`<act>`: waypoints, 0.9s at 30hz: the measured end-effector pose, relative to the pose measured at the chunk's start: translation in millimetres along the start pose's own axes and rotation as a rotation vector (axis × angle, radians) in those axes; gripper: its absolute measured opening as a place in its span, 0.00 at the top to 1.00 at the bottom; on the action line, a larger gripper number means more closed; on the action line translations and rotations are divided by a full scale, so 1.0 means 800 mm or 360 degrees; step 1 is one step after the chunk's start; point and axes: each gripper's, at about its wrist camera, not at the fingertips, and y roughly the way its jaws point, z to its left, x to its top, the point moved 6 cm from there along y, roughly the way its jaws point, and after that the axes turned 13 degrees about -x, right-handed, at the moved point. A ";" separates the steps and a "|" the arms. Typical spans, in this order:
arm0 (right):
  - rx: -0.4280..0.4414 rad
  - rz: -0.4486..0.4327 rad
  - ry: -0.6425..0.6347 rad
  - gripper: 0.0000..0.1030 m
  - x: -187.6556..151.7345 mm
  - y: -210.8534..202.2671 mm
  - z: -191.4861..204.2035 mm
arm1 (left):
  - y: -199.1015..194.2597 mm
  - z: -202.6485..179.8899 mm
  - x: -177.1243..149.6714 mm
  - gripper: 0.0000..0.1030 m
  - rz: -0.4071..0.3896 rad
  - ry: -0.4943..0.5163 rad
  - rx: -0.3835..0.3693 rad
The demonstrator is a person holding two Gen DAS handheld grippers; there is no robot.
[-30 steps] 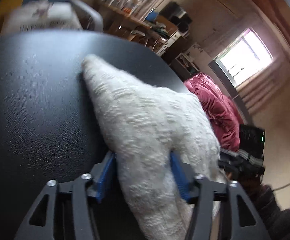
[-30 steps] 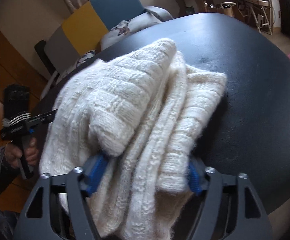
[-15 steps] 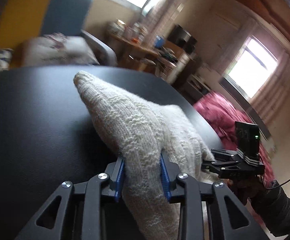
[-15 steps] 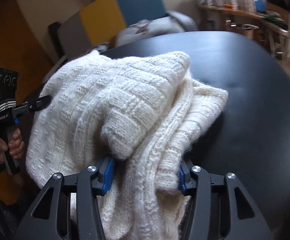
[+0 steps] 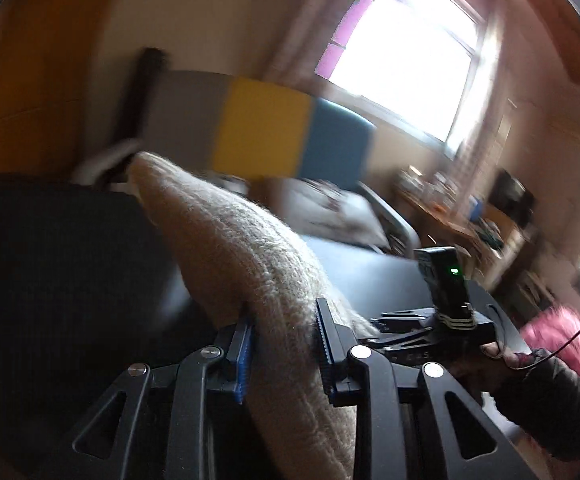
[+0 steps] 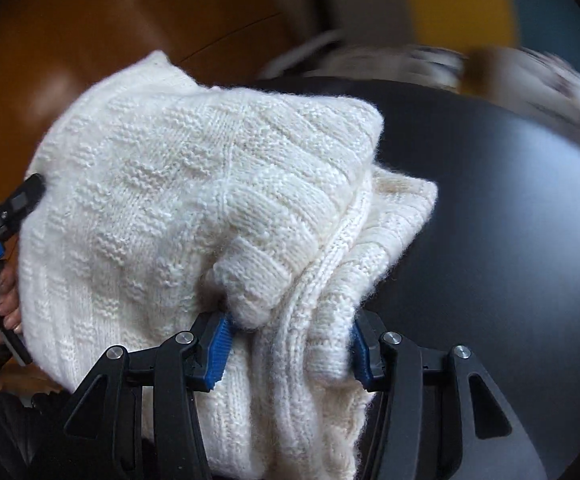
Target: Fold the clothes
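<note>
Left wrist view: the black, leather-grained tabletop (image 5: 50, 280) fills the left side, dull and dark. Rising from the bottom middle is the cream-white chunky knitted sweater (image 5: 250, 264), a ridge of fuzzy ribbed wool that tapers to a blunt tip up and to the left. The left gripper (image 5: 284, 350) clamps this ridge; its black fingers with blue ribbed pads (image 5: 244, 360) press the wool from both sides, narrowed onto it. Right of it is the other black tool with a small green light, held by a hand (image 5: 501, 358) in a dark sleeve. Behind are a blurred chair back in grey, yellow and blue panels (image 5: 258, 136), a bright window (image 5: 401, 52) and a crimson heap of cloth (image 5: 565, 336). No writing can be read.

Right wrist view: at the far left edge the left gripper's black tip touches the sweater's (image 6: 194, 208) side, with a hand (image 6: 4, 304) gripping its handle. The sweater lies bunched in thick layers over the tabletop's (image 6: 509, 240) near edge, partly lifted, its surface a basket-weave pattern of raised blocks with a ribbed band folded beneath. The right gripper (image 6: 290, 350) holds a thick bundle of these layers, blue pads (image 6: 216, 354) sunk into the fluffy wool at medium spread. The tabletop to the right shows a soft sheen.
</note>
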 end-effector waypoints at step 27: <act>0.0074 -0.0259 -0.0735 0.20 0.185 0.024 0.231 | -0.078 0.212 -0.017 0.74 0.0042 -0.0357 0.0737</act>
